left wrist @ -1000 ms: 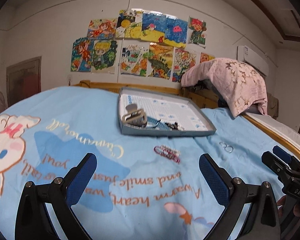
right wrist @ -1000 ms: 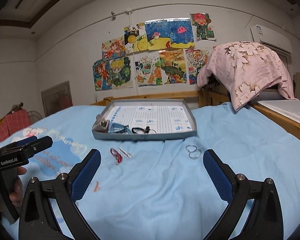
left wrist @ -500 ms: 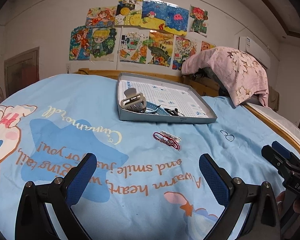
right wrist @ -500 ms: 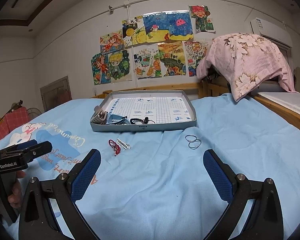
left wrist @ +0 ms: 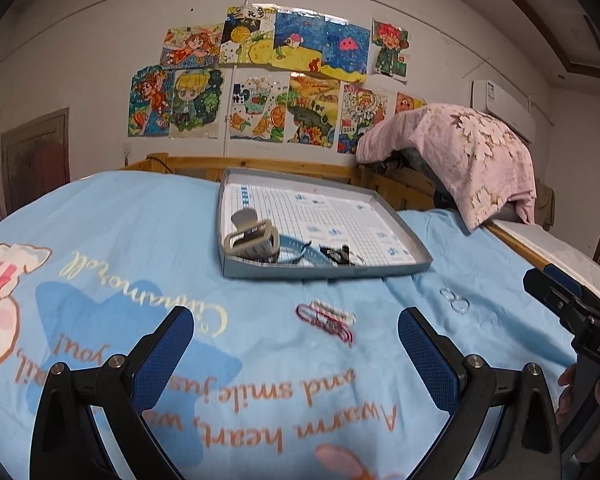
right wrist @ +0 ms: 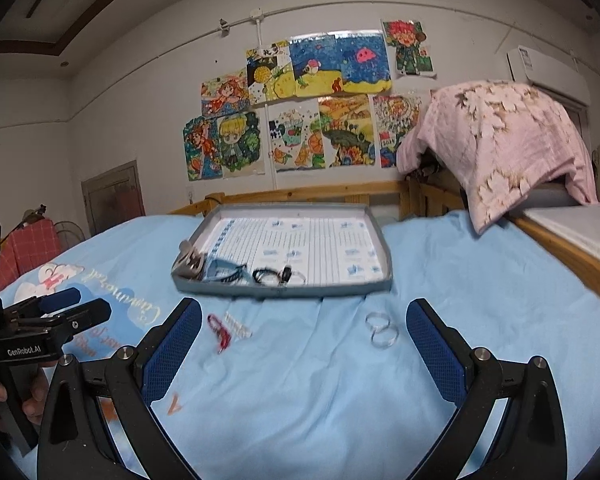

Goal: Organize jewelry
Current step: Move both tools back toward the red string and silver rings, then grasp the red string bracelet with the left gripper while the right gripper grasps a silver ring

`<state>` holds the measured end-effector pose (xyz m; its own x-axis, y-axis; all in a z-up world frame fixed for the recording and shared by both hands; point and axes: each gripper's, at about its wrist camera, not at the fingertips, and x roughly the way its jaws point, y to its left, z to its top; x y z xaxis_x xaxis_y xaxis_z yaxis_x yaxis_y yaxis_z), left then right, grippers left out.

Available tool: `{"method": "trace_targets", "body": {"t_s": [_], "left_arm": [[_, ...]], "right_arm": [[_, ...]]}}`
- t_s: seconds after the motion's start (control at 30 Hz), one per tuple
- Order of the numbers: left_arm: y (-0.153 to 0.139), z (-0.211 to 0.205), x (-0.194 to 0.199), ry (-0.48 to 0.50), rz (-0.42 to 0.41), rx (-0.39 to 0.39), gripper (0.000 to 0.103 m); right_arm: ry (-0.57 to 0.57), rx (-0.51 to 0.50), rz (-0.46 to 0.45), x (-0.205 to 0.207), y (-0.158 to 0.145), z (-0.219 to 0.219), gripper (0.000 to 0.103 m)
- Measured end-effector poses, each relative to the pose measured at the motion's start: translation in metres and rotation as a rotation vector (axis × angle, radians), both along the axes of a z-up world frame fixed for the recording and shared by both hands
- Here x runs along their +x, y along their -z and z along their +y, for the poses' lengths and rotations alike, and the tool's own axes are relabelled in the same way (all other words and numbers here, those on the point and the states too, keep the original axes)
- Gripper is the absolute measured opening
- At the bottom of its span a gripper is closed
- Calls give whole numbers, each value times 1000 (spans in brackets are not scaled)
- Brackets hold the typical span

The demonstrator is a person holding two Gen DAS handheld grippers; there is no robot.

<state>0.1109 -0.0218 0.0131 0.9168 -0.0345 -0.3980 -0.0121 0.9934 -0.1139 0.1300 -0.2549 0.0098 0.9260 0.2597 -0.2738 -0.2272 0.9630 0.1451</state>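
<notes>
Both grippers empty, jaws wide apart: left gripper [left wrist: 296,336], right gripper [right wrist: 304,328], hovering over the blue bedsheet [right wrist: 300,400]. Looks like the approach step. Ahead of my left fingers: one red clip [left wrist: 328,322] touching one white clip [left wrist: 334,310]. Ahead of my right: two clear rings [right wrist: 381,330]. One tray [right wrist: 284,286] beyond holds one claw clip [left wrist: 252,238] plus tangled bits, uncountable. Next: lower onto one loose piece, pinch flat.

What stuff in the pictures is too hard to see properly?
- Dark tangle in the tray, left wrist view: too small to name the pieces.
- Red and white clips, right wrist view: motion blur smears them.
- Whatever sits beneath the pink cloth, both views: covered.
- Bedsheet lettering, left wrist view: partly behind the left hand-held gripper.
</notes>
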Motion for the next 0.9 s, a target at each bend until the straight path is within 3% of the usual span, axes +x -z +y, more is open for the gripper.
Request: {"method": "trace_targets", "body": {"t_s": [0.2, 0.4, 0.57, 0.77, 0.83, 0.9], "left_arm": [[-4, 2, 34, 6, -18, 3, 103], [-1, 9, 73, 11, -5, -26, 103], [12, 14, 98, 30, 36, -46, 103], [44, 17, 114, 94, 118, -104, 98], [54, 14, 117, 121, 141, -103, 95], [62, 10, 121, 138, 165, -97, 89]], "right_arm": [[43, -57, -63, 27, -16, -2, 101], [17, -12, -25, 71, -16, -9, 101], [0, 28, 63, 109, 8, -15, 101], [-40, 14, 152, 126, 44, -11, 98], [-57, 6, 183, 130, 53, -7, 86], [-66, -2, 212, 133, 61, -4, 82]]}}
